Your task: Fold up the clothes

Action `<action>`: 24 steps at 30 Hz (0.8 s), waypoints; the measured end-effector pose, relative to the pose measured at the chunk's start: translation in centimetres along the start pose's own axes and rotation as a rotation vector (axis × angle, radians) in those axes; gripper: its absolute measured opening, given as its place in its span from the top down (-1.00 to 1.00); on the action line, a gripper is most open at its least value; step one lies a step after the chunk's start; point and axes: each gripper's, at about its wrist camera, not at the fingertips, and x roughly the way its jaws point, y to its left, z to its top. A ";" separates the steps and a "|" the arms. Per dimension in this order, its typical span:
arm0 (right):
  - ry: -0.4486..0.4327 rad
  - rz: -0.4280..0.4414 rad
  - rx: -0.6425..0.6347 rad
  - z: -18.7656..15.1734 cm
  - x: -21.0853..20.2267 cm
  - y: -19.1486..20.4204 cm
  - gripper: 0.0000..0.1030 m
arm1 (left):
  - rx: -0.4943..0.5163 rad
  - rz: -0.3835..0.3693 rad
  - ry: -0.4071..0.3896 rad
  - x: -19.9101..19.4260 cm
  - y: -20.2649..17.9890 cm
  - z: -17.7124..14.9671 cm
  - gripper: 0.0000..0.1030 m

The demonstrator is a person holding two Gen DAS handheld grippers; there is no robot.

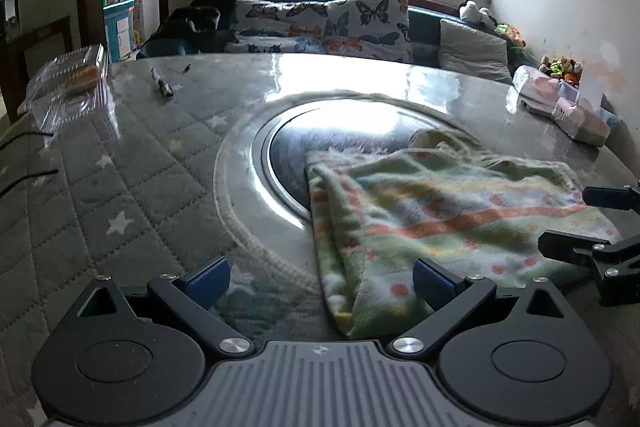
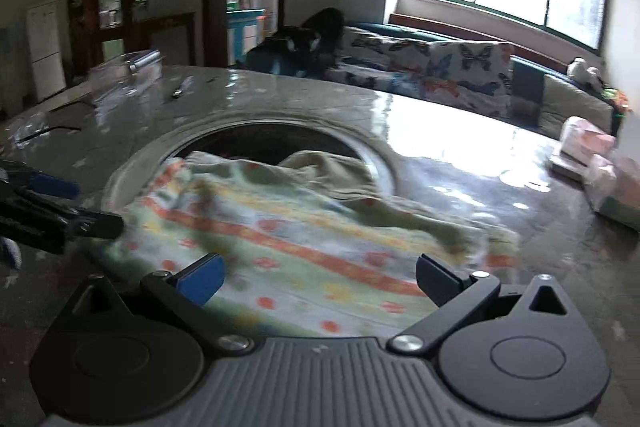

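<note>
My left tongs (image 1: 322, 285) are spread wide, nothing between the blue pads, hovering low over the desk (image 1: 132, 155). The cloth (image 1: 432, 219) lies crumpled just ahead, at one o'clock from them; its near folded edge runs between my fingers toward the right pad (image 1: 434, 285), though I cannot tell whether it touches. The cloth is pale green with orange stripes and dots. Its far part reaches over the rim of the round dark inset (image 1: 292, 155) in the middle of the desk.

My right tongs (image 2: 320, 283) are spread equally wide and grip nothing; they hang right above the cloth (image 2: 304, 239), which fills the gap between the fingers and runs on toward twelve o'clock to the inset (image 2: 256, 135). From this side the left tongs (image 2: 64, 211) show at nine o'clock, at the cloth's left edge. In the left view, the right tongs (image 1: 580, 223) show at three o'clock, at the cloth's right edge.

A clear plastic box (image 1: 68, 87) sits at ten o'clock on the desk, and pink packets (image 1: 576, 115) at two o'clock.
</note>
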 end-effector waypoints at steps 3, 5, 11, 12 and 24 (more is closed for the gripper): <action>0.043 -0.018 -0.005 -0.7 0.3 -0.5 -1.00 | 0.009 -0.022 -0.012 -0.2 -0.8 0.5 -0.94; 0.057 -0.022 -0.002 -1.1 0.5 -0.7 -1.00 | 0.020 -0.040 -0.016 -0.2 -1.5 0.9 -0.94; 0.036 -0.067 0.033 -1.3 -0.6 -2.3 -1.00 | 0.074 -0.096 -0.020 0.5 -4.0 1.9 -0.94; 0.042 -0.075 0.034 -1.4 -0.6 -2.6 -1.00 | 0.086 -0.101 -0.017 0.7 -4.5 1.9 -0.94; 0.048 -0.132 0.091 -2.2 -1.8 -5.6 -1.00 | 0.135 -0.098 0.014 1.8 -5.6 1.2 -0.94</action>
